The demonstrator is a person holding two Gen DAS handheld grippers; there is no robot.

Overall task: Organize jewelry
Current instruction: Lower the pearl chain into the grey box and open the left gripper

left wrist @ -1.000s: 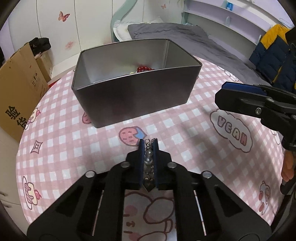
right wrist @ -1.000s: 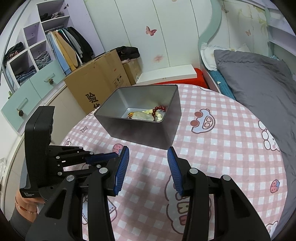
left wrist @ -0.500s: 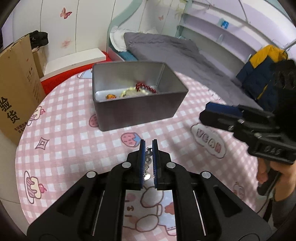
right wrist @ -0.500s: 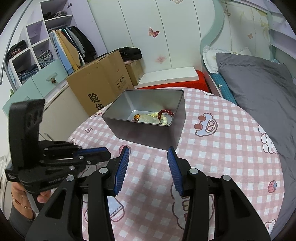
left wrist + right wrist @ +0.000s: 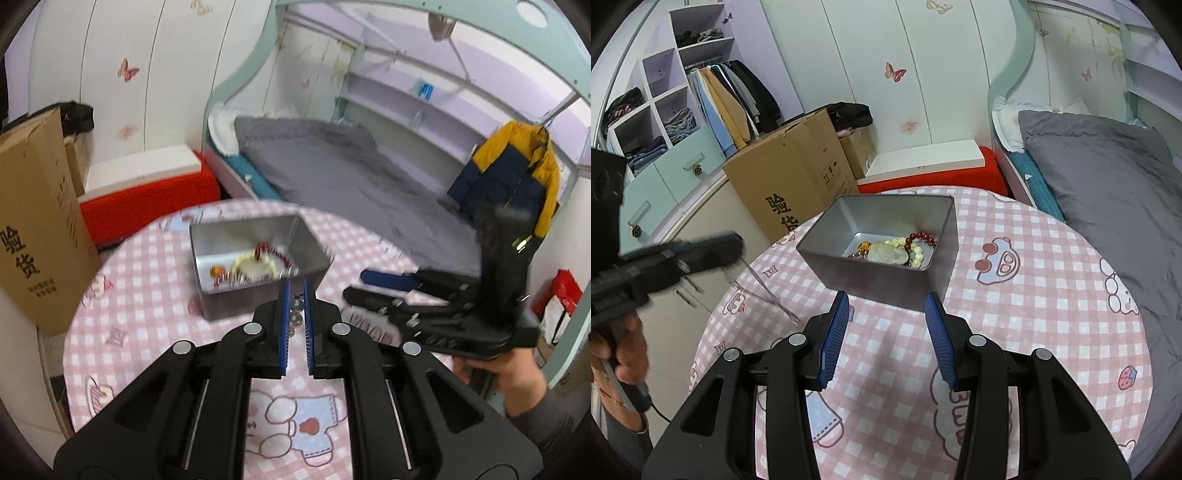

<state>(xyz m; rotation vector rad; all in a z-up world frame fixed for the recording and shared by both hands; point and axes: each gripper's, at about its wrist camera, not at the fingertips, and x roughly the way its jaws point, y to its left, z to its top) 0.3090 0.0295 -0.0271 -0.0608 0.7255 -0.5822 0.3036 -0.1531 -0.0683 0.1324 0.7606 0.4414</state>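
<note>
Left fingers (image 5: 283,325) pinch blurred chain (image 5: 764,291); its clasped end hidden.

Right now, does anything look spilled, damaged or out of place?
Nothing stands out. The left tool grips a silver chain hanging over the table; the other jewelry lies inside the upright tin.

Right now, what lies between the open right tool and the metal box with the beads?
Only bare pink checked tablecloth lies between the right tool and the metal box, as the right wrist view shows.
</note>
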